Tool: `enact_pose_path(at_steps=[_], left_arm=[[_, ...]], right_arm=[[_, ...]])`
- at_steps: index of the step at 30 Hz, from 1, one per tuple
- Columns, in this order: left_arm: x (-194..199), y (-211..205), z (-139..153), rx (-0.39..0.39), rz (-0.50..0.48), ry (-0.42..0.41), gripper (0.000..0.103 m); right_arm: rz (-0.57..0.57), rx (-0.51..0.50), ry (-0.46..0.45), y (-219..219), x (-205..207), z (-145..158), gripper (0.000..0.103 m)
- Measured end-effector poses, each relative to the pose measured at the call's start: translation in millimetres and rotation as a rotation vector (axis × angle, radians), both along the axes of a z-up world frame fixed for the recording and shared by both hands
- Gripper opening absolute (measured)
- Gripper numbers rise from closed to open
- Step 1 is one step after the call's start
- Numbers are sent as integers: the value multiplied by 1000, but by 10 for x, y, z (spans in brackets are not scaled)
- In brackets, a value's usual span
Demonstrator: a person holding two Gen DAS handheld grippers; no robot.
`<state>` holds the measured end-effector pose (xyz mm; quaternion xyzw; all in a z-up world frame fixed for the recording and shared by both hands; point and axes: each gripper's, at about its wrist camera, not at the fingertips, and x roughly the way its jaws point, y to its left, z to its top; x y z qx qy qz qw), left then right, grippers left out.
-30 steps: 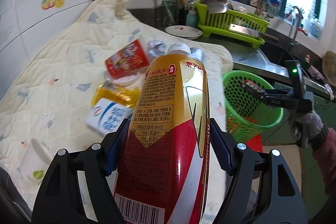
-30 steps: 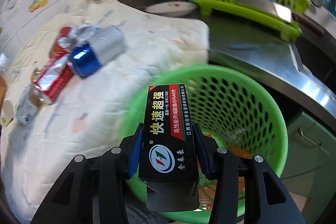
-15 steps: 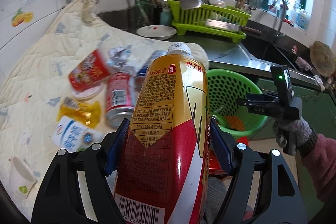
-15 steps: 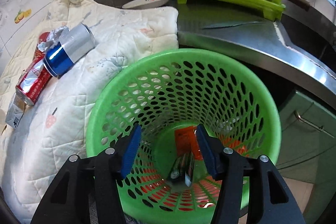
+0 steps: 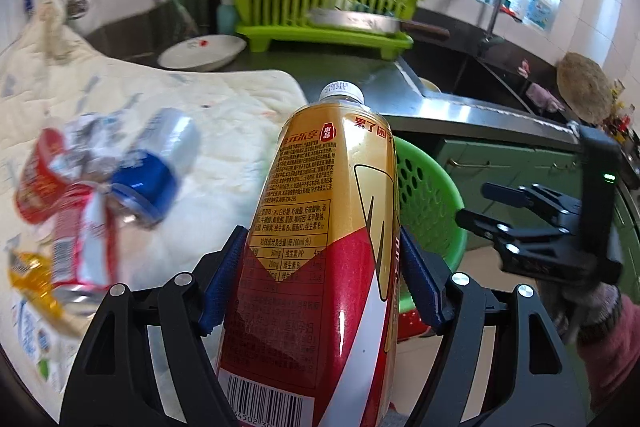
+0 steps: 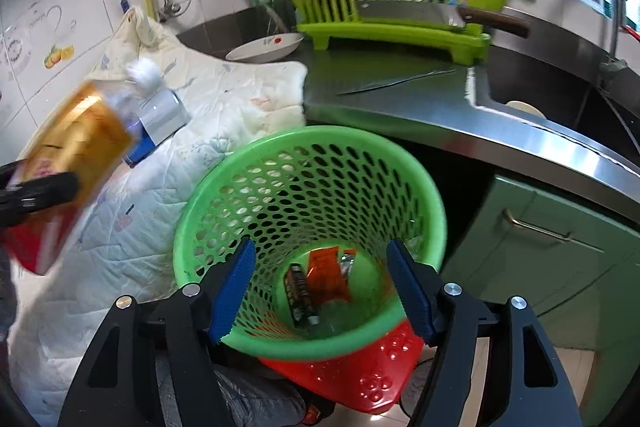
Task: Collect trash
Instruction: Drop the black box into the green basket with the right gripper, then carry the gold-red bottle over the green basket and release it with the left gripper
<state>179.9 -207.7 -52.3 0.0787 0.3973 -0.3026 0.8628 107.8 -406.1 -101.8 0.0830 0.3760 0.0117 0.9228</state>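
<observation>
My left gripper (image 5: 322, 283) is shut on a gold and red drink bottle (image 5: 320, 247) with a white cap, held in the air beside the green mesh basket (image 5: 430, 203). The bottle also shows blurred at the left of the right wrist view (image 6: 68, 163). My right gripper (image 6: 322, 291) is open and empty just above the basket's near rim (image 6: 280, 339). A black box (image 6: 302, 297) and an orange wrapper (image 6: 326, 273) lie on the basket's bottom. The right gripper also shows in the left wrist view (image 5: 520, 215).
A blue and silver can (image 5: 160, 163), a crushed red can (image 5: 76, 235), a red carton (image 5: 36, 187) and other trash lie on the quilted cloth (image 5: 224, 115). Behind are a plate (image 5: 202, 53), a green dish rack (image 5: 324, 15) and a sink (image 6: 540, 87). A red stool (image 6: 360, 375) is under the basket.
My right gripper opened and dropped the black box into the basket, then drew back a little. My left gripper carried the bottle right, toward the basket.
</observation>
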Motion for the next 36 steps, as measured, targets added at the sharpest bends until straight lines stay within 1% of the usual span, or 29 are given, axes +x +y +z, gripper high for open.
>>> enact_pose_path(at_steps=[2,8,14,17,21,22,23,30,34,36], left_arm=[[57,-200,-105,19,-21,22,73],[169,-652,-347,69,-58,46,73],[329,-903,-579,105,-68,83,73],[410,-955,-685,106,-66,113,74],[468,-957,-765,88,-60,139,76],[471,-945,-771,79,-57,141,83],[470,-923,-761,64,-56,134,84],[392,-718,-623,26,-30,100,84],[264,-479,-455,-2,1,68,84],[176,-355,-368,-3,15,43,84]], right_arm=[[-7,0,-7,-60,-72,19,68],[-21,23,-15,-191,-194,1,68],[-23,38,-1,-239,-191,-93,68],[-22,49,8,-244,-188,-138,68],[-20,48,18,-240,-181,-176,68],[-19,52,20,-240,-180,-182,68],[-20,52,21,-240,-185,-187,68],[-16,49,17,-191,-212,-161,68],[-6,52,0,-113,-237,-80,68],[7,49,-13,-32,-244,-19,68]])
